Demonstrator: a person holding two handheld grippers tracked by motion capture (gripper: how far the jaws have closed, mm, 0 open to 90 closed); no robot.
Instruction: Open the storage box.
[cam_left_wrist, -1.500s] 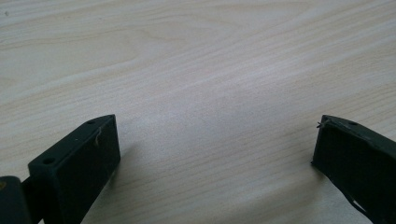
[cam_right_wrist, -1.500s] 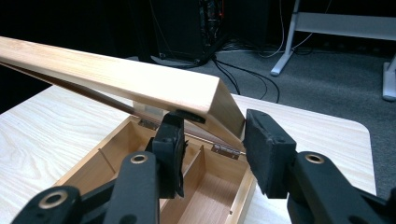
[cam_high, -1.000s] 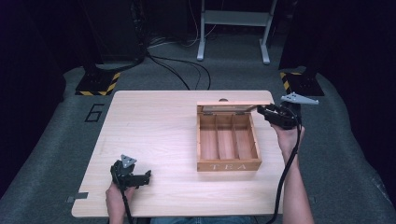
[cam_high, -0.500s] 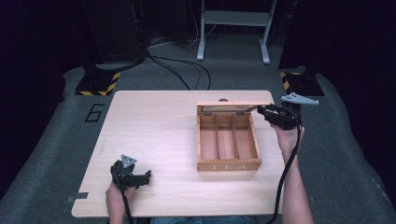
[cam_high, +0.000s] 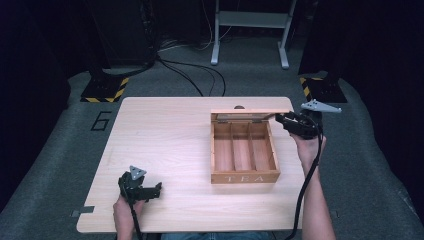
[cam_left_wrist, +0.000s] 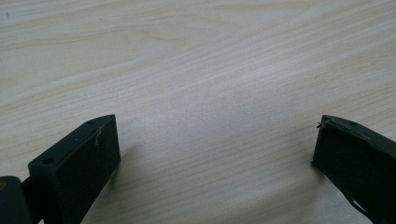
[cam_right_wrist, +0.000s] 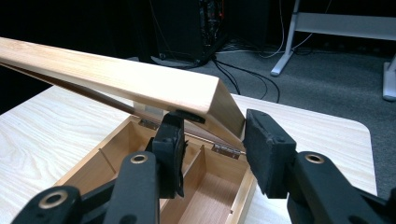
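- The wooden tea box (cam_high: 244, 152) sits right of centre in the high view, on the right half of the table (cam_high: 165, 140). Its front wall, lettered "TEA", faces the lower edge of the frame.
- Three long compartments run front to back inside; no contents are visible in them.
- The lid (cam_right_wrist: 140, 86) is raised on its back hinges. In the right gripper view it slants up across the upper left of the frame.
- The right gripper (cam_high: 280, 119) is at the lid's right-hand corner, just right of the box in the high view. In its own view its jaws are closed on that corner, one pad under the lid, the other against its outer side face.
- The left gripper (cam_high: 157, 187) is at the lower left of the high view, well apart from the box, low over the table. Its jaws stand wide apart over bare wood, holding nothing.
- Beyond the table, in the upper part of the high view, cables (cam_high: 195, 75) lie on grey carpet.
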